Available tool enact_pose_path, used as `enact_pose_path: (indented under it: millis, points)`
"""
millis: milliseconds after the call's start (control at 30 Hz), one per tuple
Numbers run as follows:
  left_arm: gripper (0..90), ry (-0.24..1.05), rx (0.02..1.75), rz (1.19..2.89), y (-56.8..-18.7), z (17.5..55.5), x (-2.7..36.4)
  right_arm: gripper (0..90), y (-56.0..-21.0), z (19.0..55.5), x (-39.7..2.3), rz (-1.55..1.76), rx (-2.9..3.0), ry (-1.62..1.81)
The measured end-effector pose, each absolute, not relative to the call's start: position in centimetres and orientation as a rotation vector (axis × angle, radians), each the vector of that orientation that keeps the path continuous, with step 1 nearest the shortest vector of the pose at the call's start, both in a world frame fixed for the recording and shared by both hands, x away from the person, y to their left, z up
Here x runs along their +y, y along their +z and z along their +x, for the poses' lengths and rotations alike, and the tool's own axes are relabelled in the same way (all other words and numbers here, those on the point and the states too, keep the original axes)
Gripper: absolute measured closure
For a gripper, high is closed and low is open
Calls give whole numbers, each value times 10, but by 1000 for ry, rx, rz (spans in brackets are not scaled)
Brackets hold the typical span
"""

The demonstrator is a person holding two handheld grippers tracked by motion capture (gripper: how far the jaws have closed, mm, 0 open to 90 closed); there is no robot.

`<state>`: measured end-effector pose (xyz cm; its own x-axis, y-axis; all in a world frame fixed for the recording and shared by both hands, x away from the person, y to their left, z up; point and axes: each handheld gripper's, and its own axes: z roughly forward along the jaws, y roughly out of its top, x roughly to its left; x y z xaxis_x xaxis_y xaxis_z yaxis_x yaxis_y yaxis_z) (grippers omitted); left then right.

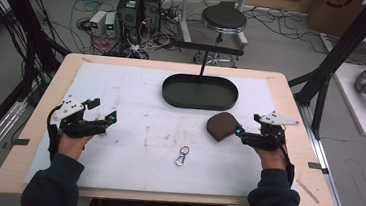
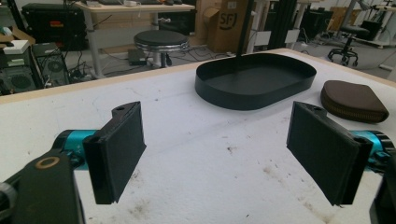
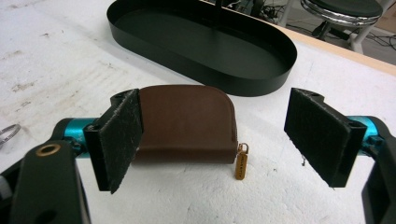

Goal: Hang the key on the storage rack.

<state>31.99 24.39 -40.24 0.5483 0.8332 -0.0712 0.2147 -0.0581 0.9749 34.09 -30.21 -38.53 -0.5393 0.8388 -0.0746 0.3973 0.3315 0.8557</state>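
Pouch (image 1: 223,126) — brown, leather-looking, with one rounded end — lay flat on the white mat (image 1: 136,99), right of centre and just in front of the black oval tray (image 1: 200,92). Working left to right: left gripper (image 1: 104,110) hovered over the mat's left side, held in the person's left hand (image 1: 73,141), jaws spread wide with nothing between them; in the left gripper view its pads (image 2: 122,147) framed bare, stained mat, tray and pouch well beyond. Near the middle of the mat, toward the person, sat a small metal clip with a ring (image 1: 183,155), apart from everything else. Tray stood at the far centre, a thin black post rising from it. Right gripper (image 1: 241,133) sat just beside the pouch's right edge, jaws wide. In the right gripper view the pouch (image 3: 184,123) lay between the jaws, nearer the left pad (image 3: 119,135) — contact unclear — with a small brass zip tag (image 3: 242,161) on the mat by its corner.
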Motion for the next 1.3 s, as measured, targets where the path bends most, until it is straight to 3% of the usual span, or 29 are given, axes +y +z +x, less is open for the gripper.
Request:
enact_pose_path:
  millis: [467, 767, 1167, 1300]
  points:
    - [190, 629, 921, 1592, -408, 323, 242, 201, -389, 340, -294, 1068, 2115, 1182]
    - [194, 642, 920, 1599, -408, 317, 247, 202, -391, 337, -252, 985, 2234, 1274]
    - [199, 642, 938, 1609, -412, 312, 251, 304, -404, 338, -204, 911, 2374, 1384]
    - [200, 639, 933, 1632, -415, 314, 248, 387, -416, 339, -187, 887, 2503, 1337]
